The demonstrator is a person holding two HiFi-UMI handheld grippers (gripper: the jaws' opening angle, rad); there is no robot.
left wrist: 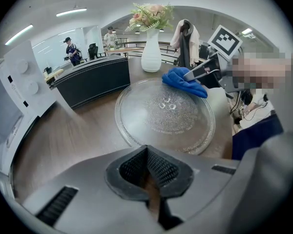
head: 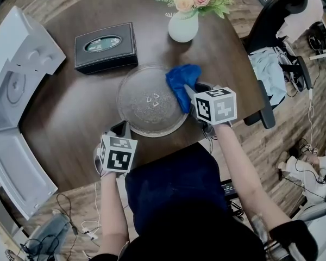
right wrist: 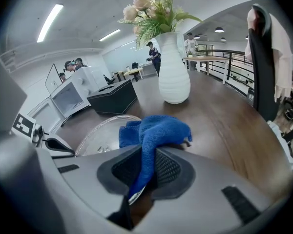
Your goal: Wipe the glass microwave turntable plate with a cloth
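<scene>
The glass turntable plate (head: 152,101) lies flat near the middle of a round dark-wood tabletop (head: 76,107); it is clear, with a raised hub pattern at its centre. A blue cloth (head: 182,83) rests bunched on the plate's right side and overlaps the rim there.

The right claw (head: 191,91) sits at the plate's right edge. Its jaws are closed on a fold of the cloth, which runs down between the pads in the right gripper view (right wrist: 144,167).

The left claw (head: 119,128) is at the plate's near-left side, just short of the rim. Its jaws are together with nothing between them (left wrist: 147,167), and the plate lies ahead of them.

Each claw carries a marker cube (head: 216,105) printed with black-and-white square codes.

Beyond the plate on the left stands a black tissue box (head: 106,47) with an oval opening; any lettering on it is too small to read. Beyond the plate on the right stands a white ribbed vase (head: 183,26) of pink and cream flowers.

Well to the plate's left, at the tabletop's edge, is a white microwave (head: 16,80) with its door open. To the plate's right, off the tabletop, stands a black chair (head: 271,31) draped with clothing.
</scene>
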